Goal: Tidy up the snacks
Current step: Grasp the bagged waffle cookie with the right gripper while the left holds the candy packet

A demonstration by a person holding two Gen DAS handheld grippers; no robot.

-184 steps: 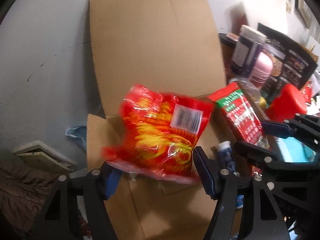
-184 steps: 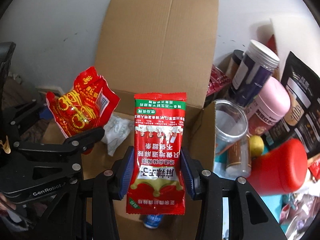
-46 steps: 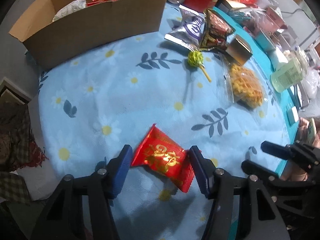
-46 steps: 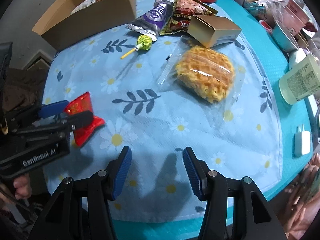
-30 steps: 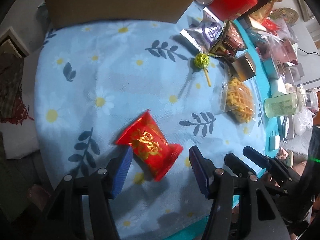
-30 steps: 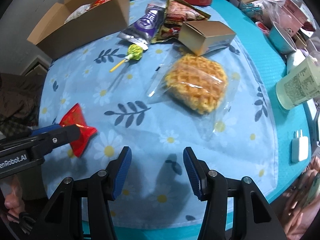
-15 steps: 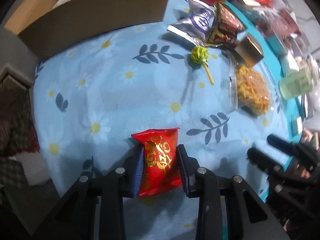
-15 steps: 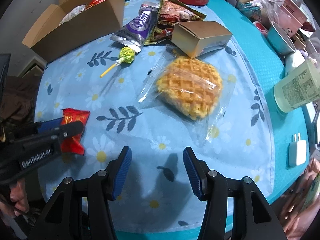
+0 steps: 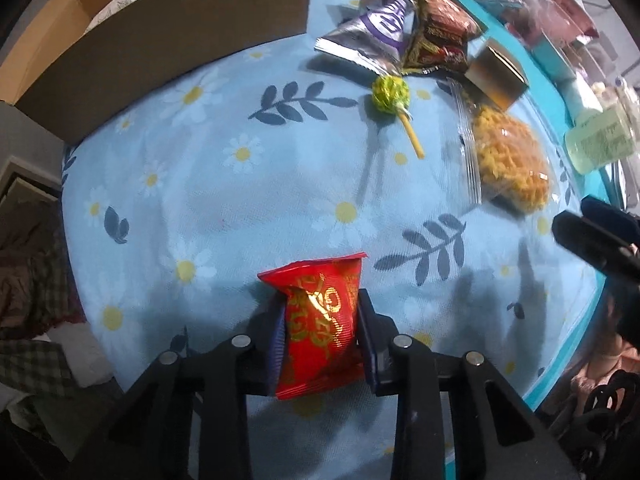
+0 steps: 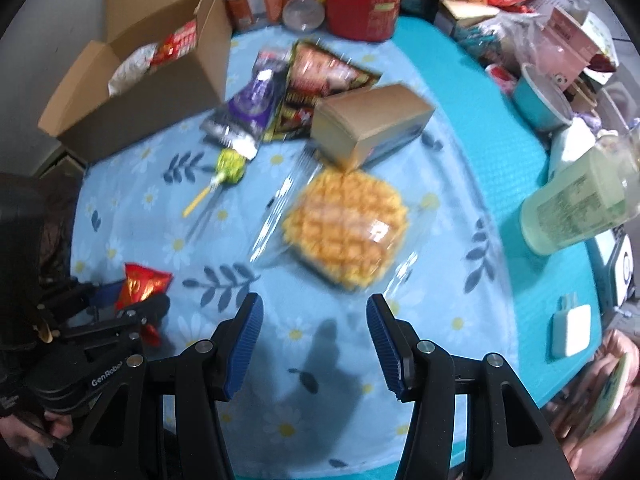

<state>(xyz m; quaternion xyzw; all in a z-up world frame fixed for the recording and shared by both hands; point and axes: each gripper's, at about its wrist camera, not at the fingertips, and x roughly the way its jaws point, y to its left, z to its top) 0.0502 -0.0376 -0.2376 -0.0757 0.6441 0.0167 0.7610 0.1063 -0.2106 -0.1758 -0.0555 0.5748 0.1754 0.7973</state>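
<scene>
On left tongs (image 10: 138,300) arm, "GenRobot" lettering; red packet (image 9: 320,320) script unreadable.

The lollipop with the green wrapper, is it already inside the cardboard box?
No, the lollipop lies on the flowered cloth outside the cardboard box, near the purple snack bag.

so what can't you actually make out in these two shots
- Cardboard box contents: left wrist view, its front wall hides all but scraps.
- Lower part of the red packet held in the left gripper: the fingers cover its sides.
- Print on the purple packet and dark packet: right wrist view, motion blur.
- Right gripper, jaws opening and nothing between them: left wrist view cuts it at the edge.
</scene>
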